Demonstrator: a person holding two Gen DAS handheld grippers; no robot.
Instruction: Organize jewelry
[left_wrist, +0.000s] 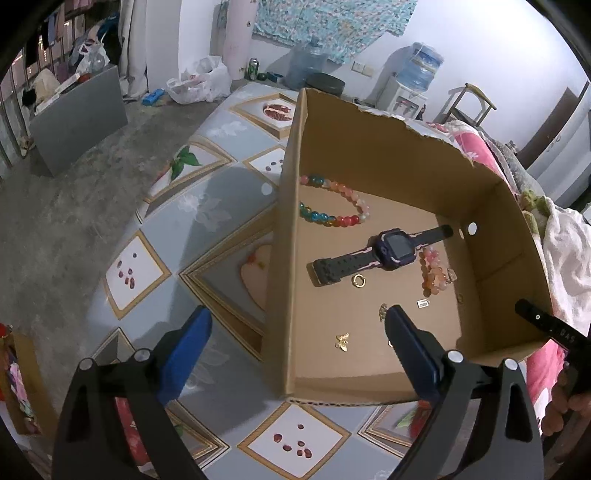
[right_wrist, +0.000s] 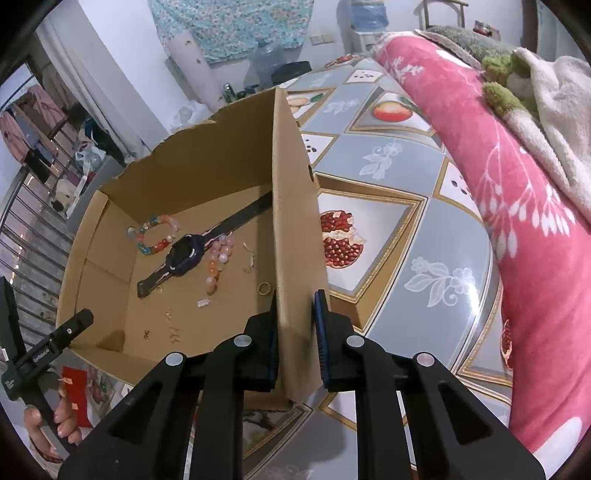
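Note:
An open cardboard box (left_wrist: 284, 258) stands on a table with a patterned cover (left_wrist: 207, 221). On its floor lie a dark purple watch (left_wrist: 391, 251), a colourful bead bracelet (left_wrist: 332, 218), a pink-orange bead bracelet (left_wrist: 432, 273), a gold ring (left_wrist: 358, 281) and a small gold butterfly charm (left_wrist: 342, 340). My left gripper (left_wrist: 297, 314) is open and straddles the box's left wall without touching it. My right gripper (right_wrist: 297, 295) pinches the box's right wall (right_wrist: 291, 221), with its pads against both faces. The watch (right_wrist: 184, 254) and bracelets show in the right wrist view too.
A pink floral blanket (right_wrist: 517, 221) and a white towel (right_wrist: 561, 122) lie along the table's right side. The table edge drops to a grey floor (left_wrist: 55, 221) on the left. A hand (right_wrist: 55, 417) holds the left gripper's handle near the box's front corner.

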